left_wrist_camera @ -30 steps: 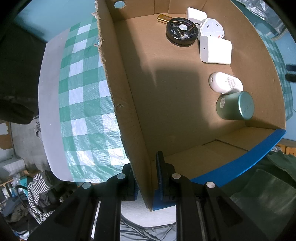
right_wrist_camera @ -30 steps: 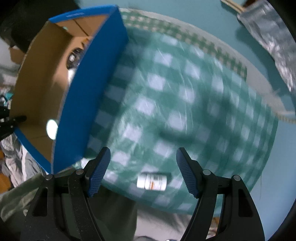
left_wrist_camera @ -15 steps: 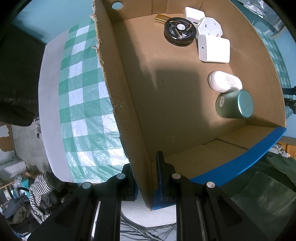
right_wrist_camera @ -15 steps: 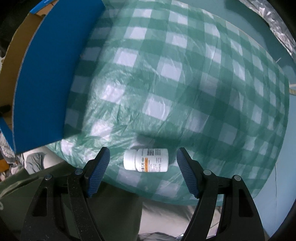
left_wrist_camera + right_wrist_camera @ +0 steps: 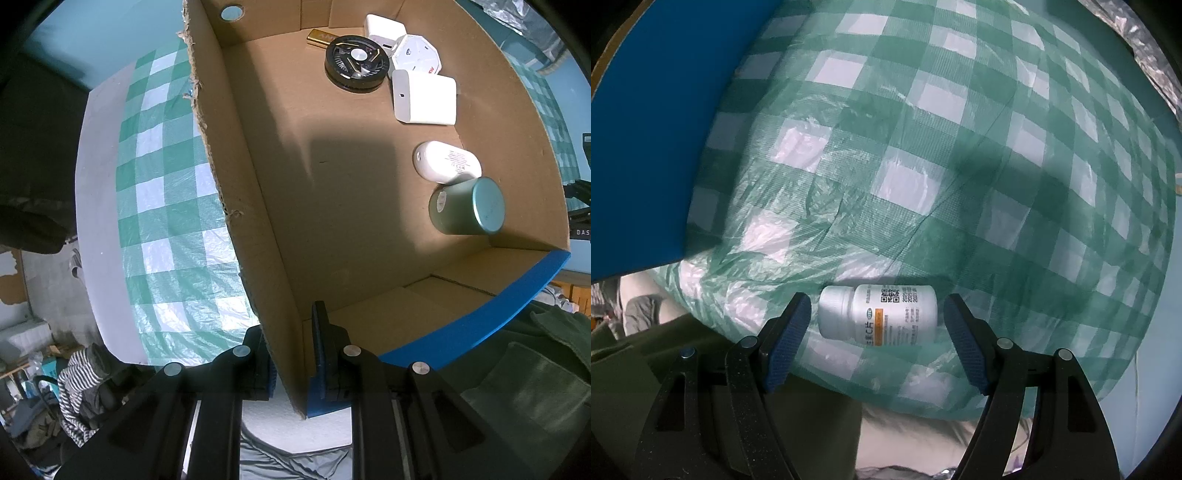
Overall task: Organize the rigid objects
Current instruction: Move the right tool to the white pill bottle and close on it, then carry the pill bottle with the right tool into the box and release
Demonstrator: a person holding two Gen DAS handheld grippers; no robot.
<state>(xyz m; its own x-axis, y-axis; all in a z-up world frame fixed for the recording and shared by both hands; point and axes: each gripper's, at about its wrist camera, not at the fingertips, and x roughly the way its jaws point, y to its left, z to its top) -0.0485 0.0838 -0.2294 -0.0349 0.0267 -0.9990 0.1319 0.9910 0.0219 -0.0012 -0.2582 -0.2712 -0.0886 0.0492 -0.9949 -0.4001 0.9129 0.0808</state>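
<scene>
My left gripper [image 5: 291, 354] is shut on the near corner wall of a cardboard box [image 5: 258, 221] with blue outer faces. Inside lie a green can [image 5: 467, 206], a white oval case [image 5: 445, 162], a white charger block [image 5: 424, 98], a white hexagonal piece [image 5: 417, 55], a black round disc [image 5: 356, 62] and a gold bar [image 5: 321, 37]. My right gripper [image 5: 877, 325] is open, its jaws on either side of a white pill bottle [image 5: 877, 315] lying on its side near the table's front edge, apart from both pads.
The table carries a green and white checked plastic cover [image 5: 923, 166]. The box's blue side [image 5: 657, 129] stands left of the right gripper. Silver foil [image 5: 1145, 44] lies at the far right. Clothes and clutter [image 5: 74, 376] lie below the table edge.
My right gripper has swung away from the box and down to the pill bottle, which now lies between its open jaws. The left gripper has kept its hold on the box wall.
</scene>
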